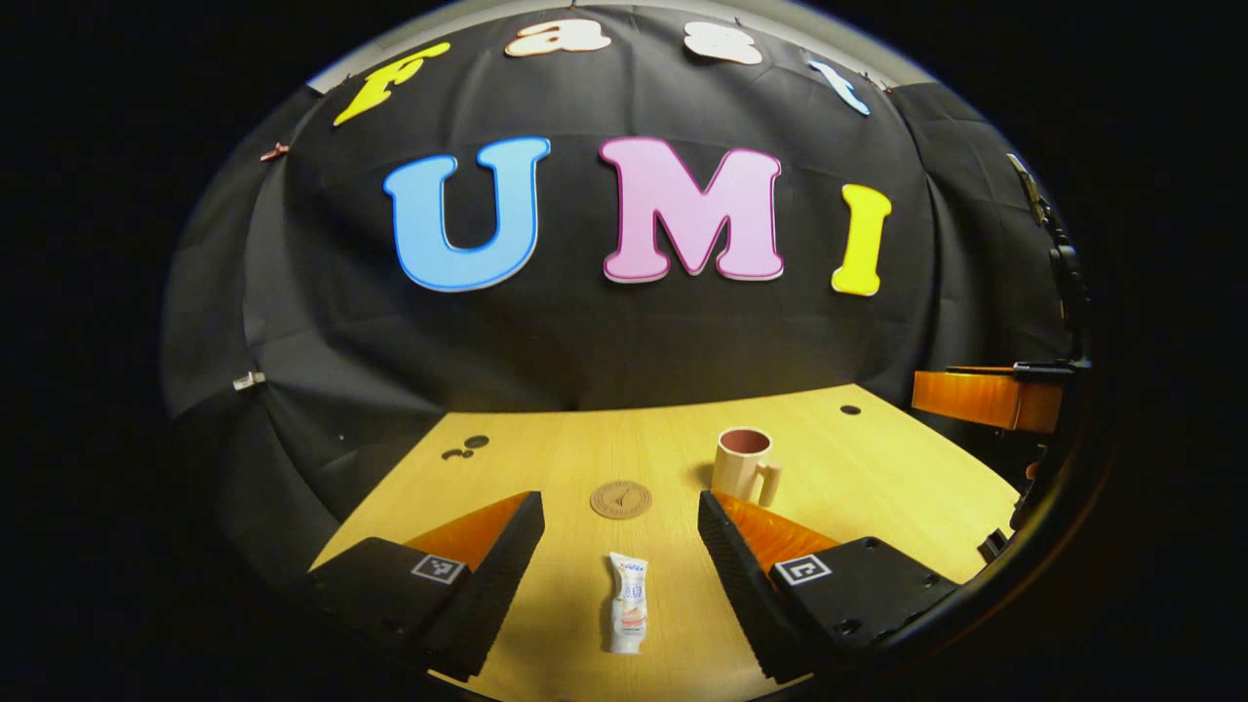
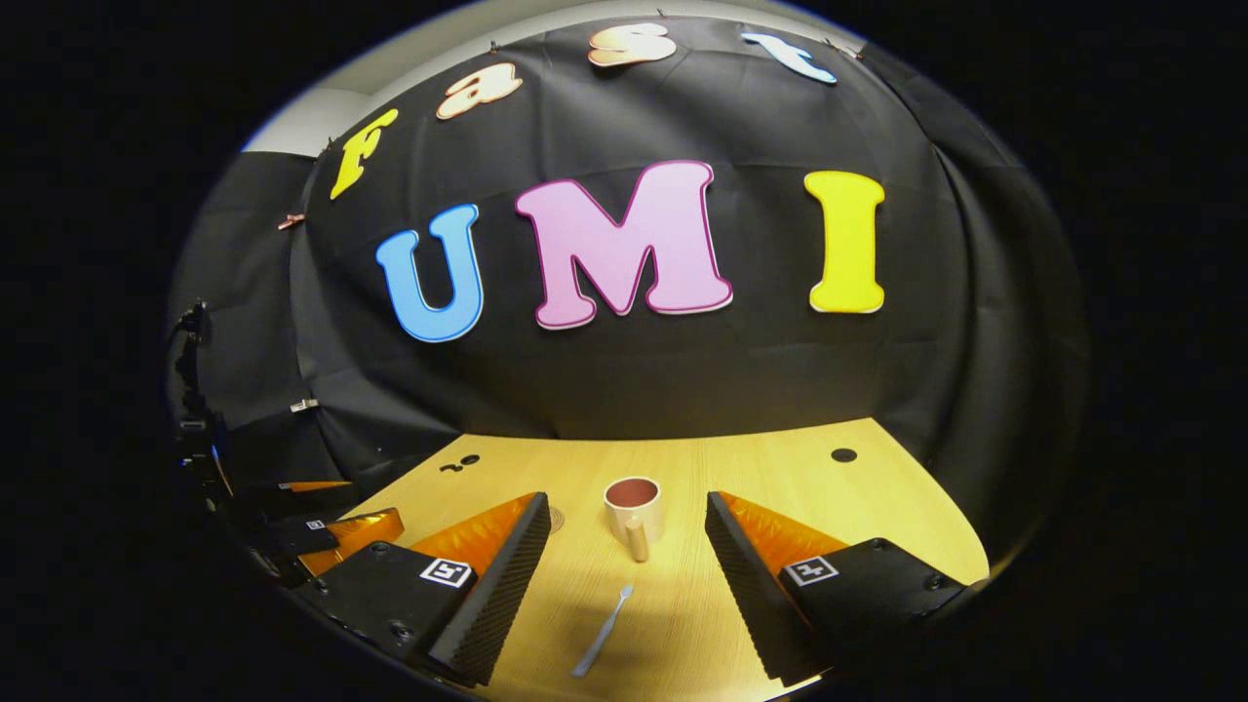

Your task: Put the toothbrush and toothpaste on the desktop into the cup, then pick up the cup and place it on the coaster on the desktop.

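Hovering with both claws wide open, gripping nothing yet. Lining the left gripper (image 1: 620, 546) up on the toothpaste (image 1: 628, 603), lying flat at 6 o'clock between its fingers, probably for a straight-down pinch. Same deal with the right gripper (image 2: 620, 565): toothbrush (image 2: 602, 631) lying at 6, cup (image 2: 635, 513) standing upright at 12 just past it. Looking from the left gripper view, coaster (image 1: 621, 499) sitting bare at 9 o'clock of the cup on the desktop (image 1: 877, 487), waiting for later.

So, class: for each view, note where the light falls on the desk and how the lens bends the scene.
Left gripper view: the desk is brightly lit, the toothpaste sharp, the desk's far edge bowed. Right gripper view: light pools around the cup and toothbrush; the edges darken.
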Available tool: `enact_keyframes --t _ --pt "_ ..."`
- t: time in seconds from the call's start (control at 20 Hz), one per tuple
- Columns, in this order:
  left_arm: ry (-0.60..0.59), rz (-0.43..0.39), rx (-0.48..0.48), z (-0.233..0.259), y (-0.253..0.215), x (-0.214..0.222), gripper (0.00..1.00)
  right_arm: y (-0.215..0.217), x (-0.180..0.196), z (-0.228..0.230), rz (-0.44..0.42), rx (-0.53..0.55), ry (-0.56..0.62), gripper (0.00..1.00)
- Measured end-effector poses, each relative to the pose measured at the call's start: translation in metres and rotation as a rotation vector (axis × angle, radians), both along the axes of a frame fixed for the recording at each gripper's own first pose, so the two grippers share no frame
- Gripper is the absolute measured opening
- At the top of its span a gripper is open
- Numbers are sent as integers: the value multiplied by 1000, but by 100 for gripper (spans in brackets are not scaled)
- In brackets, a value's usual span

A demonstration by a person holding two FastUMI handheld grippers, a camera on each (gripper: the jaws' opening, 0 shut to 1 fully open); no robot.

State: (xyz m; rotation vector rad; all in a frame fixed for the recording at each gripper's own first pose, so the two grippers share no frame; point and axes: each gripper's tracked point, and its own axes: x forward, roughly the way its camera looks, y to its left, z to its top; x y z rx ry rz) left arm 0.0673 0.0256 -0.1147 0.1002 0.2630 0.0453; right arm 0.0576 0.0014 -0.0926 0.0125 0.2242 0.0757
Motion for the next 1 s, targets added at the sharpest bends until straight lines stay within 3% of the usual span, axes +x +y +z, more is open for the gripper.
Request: enact_keyframes --t 0.4,0.75,1.0 --pt "201 24 1 -97 14 26 99 -3 8 -76 43 3 153 99" --pt "400 48 3 -172 20 42 100 -10 7 -110 47 -13 214 100" --pt "487 55 -1 -199 19 47 96 -11 9 -123 28 -9 232 100"
